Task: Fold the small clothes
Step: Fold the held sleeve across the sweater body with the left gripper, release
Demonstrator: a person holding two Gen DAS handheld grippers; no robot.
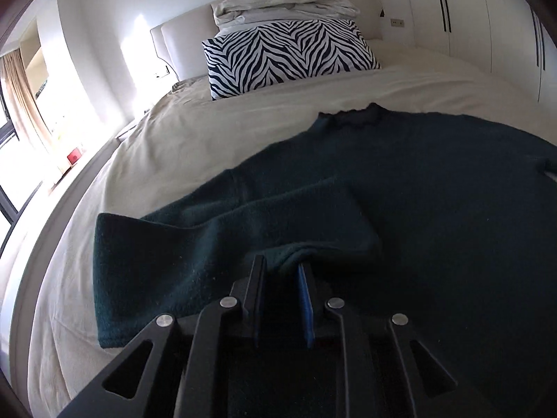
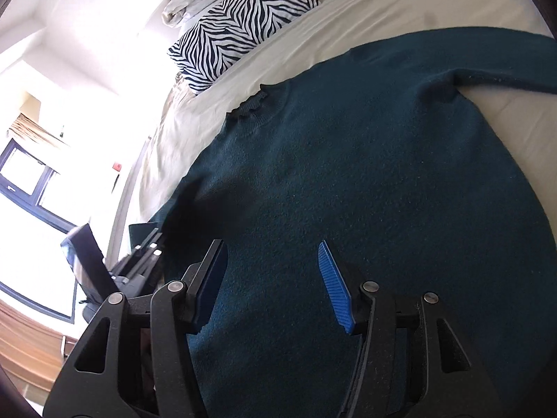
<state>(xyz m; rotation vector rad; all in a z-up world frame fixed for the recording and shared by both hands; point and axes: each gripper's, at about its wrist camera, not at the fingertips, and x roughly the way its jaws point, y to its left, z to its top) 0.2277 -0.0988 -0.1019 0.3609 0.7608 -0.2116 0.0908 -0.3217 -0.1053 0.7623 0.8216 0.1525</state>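
I see the dark green sweater flat on the bed, its collar toward the zebra pillow. My left gripper pinches a fold at its left sleeve side; my right gripper hovers spread above the body, nothing between.

Hard daylight from the window left of the fingers, blown out to white glare. Dark teal sweater ahead of the fingertips reads murky, shadowed near them. Fisheye bends the edges (corners vignetted black). Focus mostly sharp.
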